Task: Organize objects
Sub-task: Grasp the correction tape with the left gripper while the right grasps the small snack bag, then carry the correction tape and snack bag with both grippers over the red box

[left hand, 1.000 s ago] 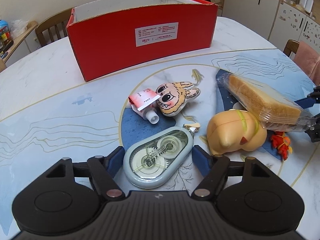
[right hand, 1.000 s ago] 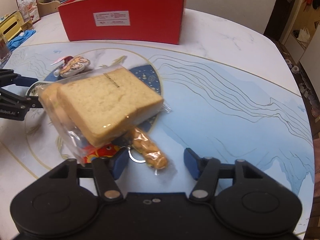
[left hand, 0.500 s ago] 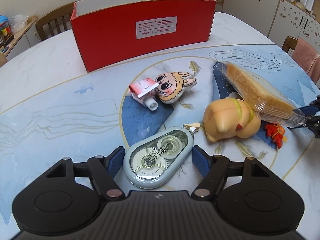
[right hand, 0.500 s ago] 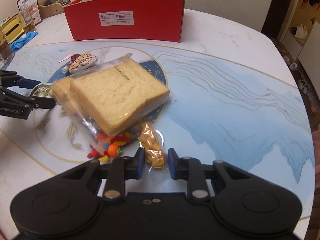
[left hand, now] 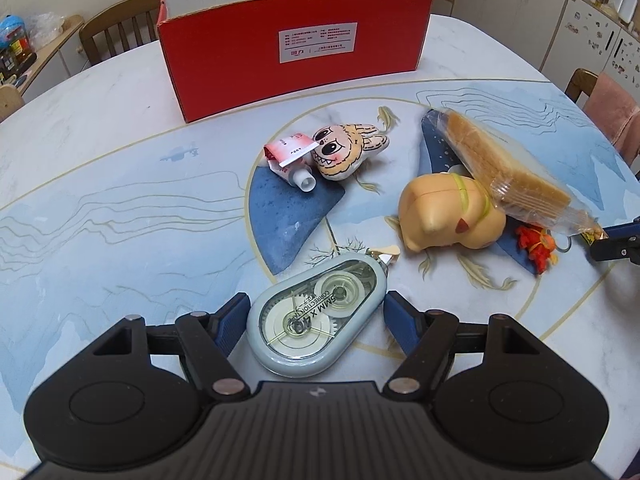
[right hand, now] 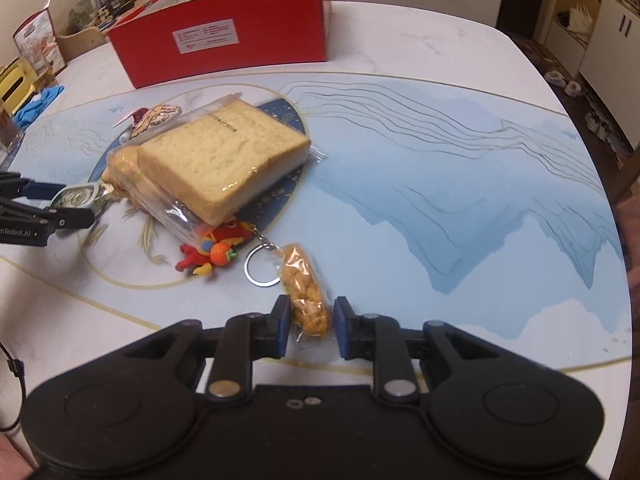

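My left gripper (left hand: 316, 314) is open around a grey correction tape dispenser (left hand: 318, 314) that lies flat on the table. My right gripper (right hand: 308, 322) is shut on the near end of a small clear bag of orange snacks (right hand: 304, 286). Bagged sliced bread (right hand: 224, 160) leans on a tan squishy toy (left hand: 448, 212). A red-orange keychain charm (right hand: 212, 250) with a metal ring lies beside the snack bag. A plush monster face (left hand: 346, 152) and a small red-white tube (left hand: 290, 158) lie mid-table. The red cardboard box (left hand: 296, 44) stands open at the far side.
The round table (right hand: 440, 184) has a blue and white printed top. Wooden chairs (left hand: 116, 36) stand behind the box and at the far right. A blue cloth (right hand: 38, 102) and cluttered items sit at the far left edge.
My right gripper closed on the snack bag and pulled it back from under the bread. The bread bag settled lower onto the tan toy. My left gripper stayed open around the correction tape.
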`<state>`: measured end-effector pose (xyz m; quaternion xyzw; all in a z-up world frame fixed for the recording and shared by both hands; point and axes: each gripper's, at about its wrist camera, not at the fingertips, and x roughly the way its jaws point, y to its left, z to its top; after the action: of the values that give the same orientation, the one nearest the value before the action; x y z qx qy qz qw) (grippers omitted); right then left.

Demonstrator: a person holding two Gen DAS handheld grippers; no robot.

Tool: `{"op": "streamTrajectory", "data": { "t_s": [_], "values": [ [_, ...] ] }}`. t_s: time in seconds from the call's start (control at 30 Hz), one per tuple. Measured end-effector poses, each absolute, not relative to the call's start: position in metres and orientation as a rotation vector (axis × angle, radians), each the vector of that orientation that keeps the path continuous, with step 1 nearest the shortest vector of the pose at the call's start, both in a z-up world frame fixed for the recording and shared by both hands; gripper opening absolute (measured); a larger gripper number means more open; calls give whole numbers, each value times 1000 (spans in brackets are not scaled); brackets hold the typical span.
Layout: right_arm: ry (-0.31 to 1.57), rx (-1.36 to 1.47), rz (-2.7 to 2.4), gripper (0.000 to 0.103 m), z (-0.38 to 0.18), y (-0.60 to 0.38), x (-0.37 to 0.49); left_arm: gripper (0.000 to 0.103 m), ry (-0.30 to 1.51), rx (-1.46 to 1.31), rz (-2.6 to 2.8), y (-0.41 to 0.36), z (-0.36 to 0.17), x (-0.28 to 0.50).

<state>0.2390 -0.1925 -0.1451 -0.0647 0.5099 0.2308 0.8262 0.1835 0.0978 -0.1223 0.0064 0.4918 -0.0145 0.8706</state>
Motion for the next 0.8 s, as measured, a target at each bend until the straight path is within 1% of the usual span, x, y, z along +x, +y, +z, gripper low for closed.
{"op": "streamTrajectory", "data": {
  "t_s": [0.4, 0.8],
  "values": [
    [1059, -75, 467, 22, -127, -202, 236, 73, 1013, -52, -29, 104, -94, 174],
    [963, -20, 485, 22, -71, -192, 251, 73, 951, -74, -6, 120, -51, 182]
  ]
}}
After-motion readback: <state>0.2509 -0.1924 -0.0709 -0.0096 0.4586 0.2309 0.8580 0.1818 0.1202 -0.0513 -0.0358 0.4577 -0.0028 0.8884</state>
